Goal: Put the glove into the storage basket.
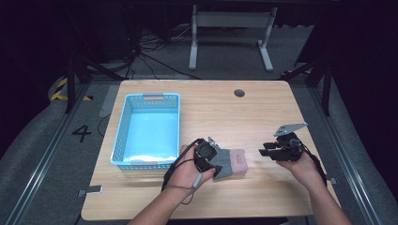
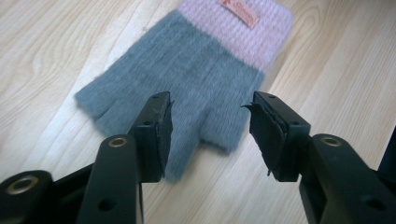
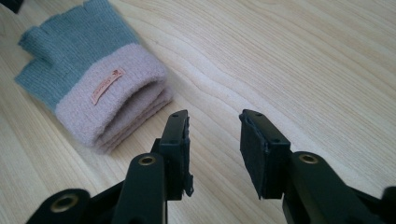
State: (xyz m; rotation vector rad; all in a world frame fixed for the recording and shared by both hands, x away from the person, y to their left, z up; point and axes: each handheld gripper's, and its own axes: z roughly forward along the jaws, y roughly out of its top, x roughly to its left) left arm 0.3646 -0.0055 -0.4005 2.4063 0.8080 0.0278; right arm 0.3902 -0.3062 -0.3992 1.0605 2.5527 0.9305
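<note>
— Tongs first, from the high view: where were they?

— The left tongs (image 1: 217, 161) sat over the grey finger end of the glove (image 1: 231, 162), and the right tongs (image 1: 264, 151) were just off its pink cuff end, apart from it. The glove lay flat on the desk (image 1: 211, 112) between the two, near the front edge.

— Any containers?

— One blue basket (image 1: 123, 129) stood on the left half of the desk, just beside the left hand (image 1: 187, 171). A pale sheet seemed to line its bottom; I could not tell more.

— And the room?

— A light wooden desk with a round grommet (image 1: 239, 93) near the far edge, grey carpet around it, a white frame (image 1: 230, 33) and cables beyond, dark otherwise.

— What did the left gripper view give?

— The left tongs (image 2: 210, 135) stood partly open with nothing clamped. The glove (image 2: 187, 65) lay on the desk just past the tips, its grey finger stubs showing in the gap, pads clear of the wool. The pink cuff with a small label (image 2: 238, 11) pointed away.

— And the right gripper view?

— The right tongs (image 3: 214, 149) stood wide and empty over bare wood (image 3: 303, 60). The glove (image 3: 88, 74) lay to the upper left, cuff opening nearest, close to one jaw but not touching it.
</note>
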